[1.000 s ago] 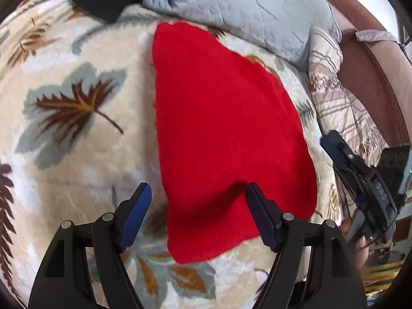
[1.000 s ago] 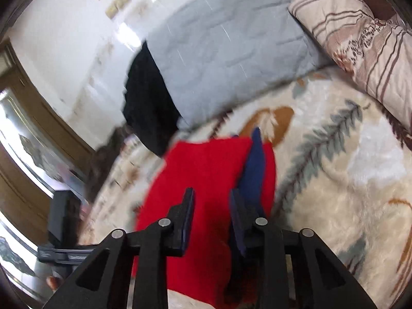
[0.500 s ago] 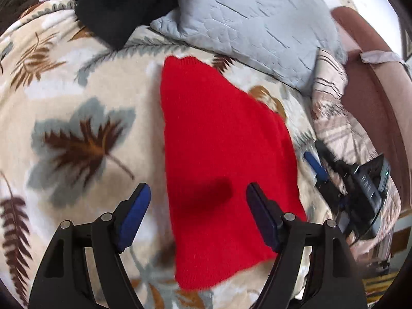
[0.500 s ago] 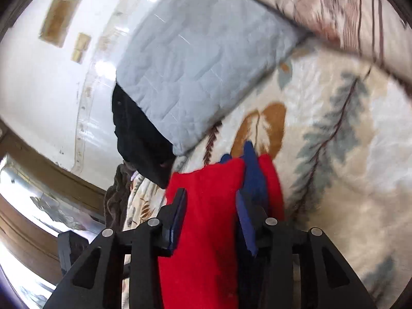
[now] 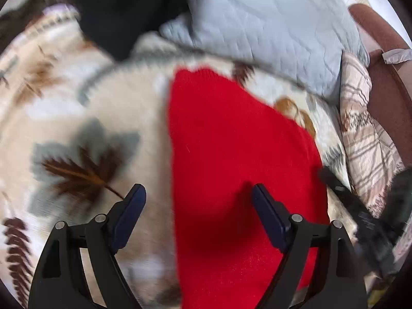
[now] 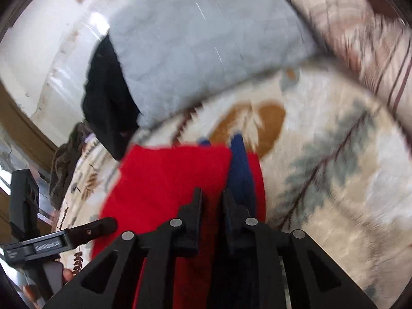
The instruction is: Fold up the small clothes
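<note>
two claws are at work over one red knit garment [image 5: 239, 170], which lies on a leaf-print blanket [image 5: 77, 118] on the bed, running from about 12 o'clock to 6 o'clock in the left wrist view. compared with a second ago the left claw [image 5: 198, 200] has moved in over the cloth: the near red edge that showed below its fingers then now runs out of the picture at 6 o'clock, and the grey quilted pillow [image 5: 270, 25] and the black garment [image 5: 123, 13] at 11 o'clock look larger. its fingers are spread wide and grip nothing, one over the blanket at 8 o'clock, the other over the red knit at 4 o'clock.

the right claw [image 6: 226, 159] stays nearly closed on the right-hand edge of the red cloth, with a narrow red strip beyond its blue finger [image 6: 240, 175]. in its view the cloth has kept its place between the fingers while the background has swung and blurred, so the held edge seems to be travelling with the hand.

my reading: a fold is under way, the right side carrying its edge while the left comes in to pin or take the other side. the fold is not yet laid down, and whether the knit is already doubled cannot be told from here.
</note>
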`<state>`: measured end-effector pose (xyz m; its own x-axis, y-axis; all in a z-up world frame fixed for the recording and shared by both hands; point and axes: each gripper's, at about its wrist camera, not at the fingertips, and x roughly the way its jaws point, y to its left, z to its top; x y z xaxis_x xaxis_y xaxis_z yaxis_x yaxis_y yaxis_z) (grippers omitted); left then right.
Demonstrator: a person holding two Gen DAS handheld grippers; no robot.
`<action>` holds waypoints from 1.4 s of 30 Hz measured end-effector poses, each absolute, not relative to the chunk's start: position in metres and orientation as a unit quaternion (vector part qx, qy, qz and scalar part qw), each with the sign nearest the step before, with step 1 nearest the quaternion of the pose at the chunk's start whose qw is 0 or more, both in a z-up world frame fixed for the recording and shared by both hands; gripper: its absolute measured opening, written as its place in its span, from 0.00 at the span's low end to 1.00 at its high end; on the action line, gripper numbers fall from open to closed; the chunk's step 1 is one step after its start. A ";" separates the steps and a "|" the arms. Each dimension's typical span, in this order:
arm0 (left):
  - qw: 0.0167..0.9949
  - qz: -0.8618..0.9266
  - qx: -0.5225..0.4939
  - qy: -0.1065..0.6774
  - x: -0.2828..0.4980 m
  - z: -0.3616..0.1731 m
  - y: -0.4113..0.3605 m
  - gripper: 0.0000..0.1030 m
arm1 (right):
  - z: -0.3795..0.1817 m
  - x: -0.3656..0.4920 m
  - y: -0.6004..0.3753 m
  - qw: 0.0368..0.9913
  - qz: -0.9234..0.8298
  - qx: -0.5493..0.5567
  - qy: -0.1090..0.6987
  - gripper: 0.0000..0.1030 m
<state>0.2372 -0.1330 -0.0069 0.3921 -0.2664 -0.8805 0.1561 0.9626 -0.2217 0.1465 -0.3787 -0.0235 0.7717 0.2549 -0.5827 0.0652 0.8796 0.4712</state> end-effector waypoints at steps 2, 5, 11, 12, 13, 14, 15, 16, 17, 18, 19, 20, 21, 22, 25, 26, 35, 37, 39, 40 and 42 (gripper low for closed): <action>0.845 -0.100 -0.022 0.524 0.237 -0.005 -0.135 0.83 | -0.015 0.142 -0.371 0.917 0.078 0.218 0.325 0.24; 0.846 -0.088 0.004 0.526 0.238 -0.015 -0.144 0.84 | -0.036 0.157 -0.355 0.900 0.077 0.188 0.385 0.25; 0.855 -0.080 0.028 0.511 0.237 -0.015 -0.150 0.84 | -0.051 0.164 -0.351 0.898 0.072 0.170 0.400 0.24; 0.856 -0.079 0.032 0.510 0.237 -0.016 -0.151 0.84 | -0.051 0.164 -0.352 0.898 0.072 0.171 0.400 0.24; 0.856 -0.079 0.035 0.509 0.238 -0.016 -0.152 0.84 | -0.050 0.162 -0.352 0.898 0.072 0.173 0.399 0.24; 0.857 -0.079 0.035 0.509 0.238 -0.015 -0.151 0.85 | -0.049 0.162 -0.354 0.898 0.071 0.176 0.397 0.24; 0.856 -0.080 0.034 0.509 0.238 -0.015 -0.150 0.85 | -0.047 0.161 -0.355 0.898 0.070 0.179 0.395 0.24; 0.856 -0.079 0.033 0.510 0.237 -0.015 -0.150 0.85 | -0.044 0.158 -0.354 0.899 0.068 0.184 0.391 0.24; 0.855 -0.080 0.032 0.511 0.237 -0.015 -0.150 0.85 | -0.041 0.158 -0.357 0.902 0.066 0.189 0.383 0.24; 0.855 -0.080 0.030 0.512 0.237 -0.015 -0.150 0.85 | -0.036 0.155 -0.359 0.908 0.060 0.193 0.366 0.25; 0.854 -0.080 0.029 0.514 0.237 -0.014 -0.149 0.85 | -0.033 0.155 -0.360 0.913 0.057 0.193 0.356 0.27; 0.853 -0.081 0.028 0.515 0.238 -0.013 -0.149 0.85 | -0.030 0.154 -0.361 0.917 0.052 0.191 0.346 0.27; 0.852 -0.082 0.029 0.516 0.239 -0.011 -0.149 0.85 | -0.028 0.154 -0.362 0.920 0.050 0.190 0.338 0.27; 0.851 -0.082 0.032 0.517 0.240 -0.010 -0.150 0.85 | -0.028 0.154 -0.363 0.921 0.051 0.192 0.334 0.27; 0.854 -0.081 0.037 0.512 0.249 -0.004 -0.152 0.85 | -0.038 0.164 -0.362 0.912 0.044 0.188 0.362 0.27; 0.855 -0.078 0.038 0.512 0.254 -0.003 -0.153 0.85 | -0.047 0.171 -0.360 0.903 0.033 0.177 0.391 0.26; 0.822 -0.087 -0.042 0.561 0.267 -0.012 -0.129 0.92 | -0.029 0.150 -0.371 0.897 0.092 0.187 0.389 0.33; 0.825 -0.095 -0.053 0.555 0.245 -0.009 -0.120 0.92 | -0.021 0.140 -0.362 0.902 0.122 0.160 0.383 0.35; 0.826 -0.102 -0.063 0.550 0.223 -0.012 -0.115 0.92 | -0.024 0.133 -0.349 0.901 0.134 0.121 0.395 0.34; 0.829 -0.102 -0.068 0.546 0.215 -0.016 -0.113 0.93 | -0.031 0.134 -0.343 0.897 0.126 0.101 0.412 0.33; 0.833 -0.099 -0.068 0.539 0.208 -0.021 -0.114 0.93 | -0.044 0.134 -0.336 0.895 0.105 0.073 0.428 0.34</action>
<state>0.2077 -0.1143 -0.0212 0.3983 -0.2383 -0.8858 0.0922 0.9712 -0.2198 0.1342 -0.3356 -0.0444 0.6126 0.2492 -0.7501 -0.1251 0.9676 0.2193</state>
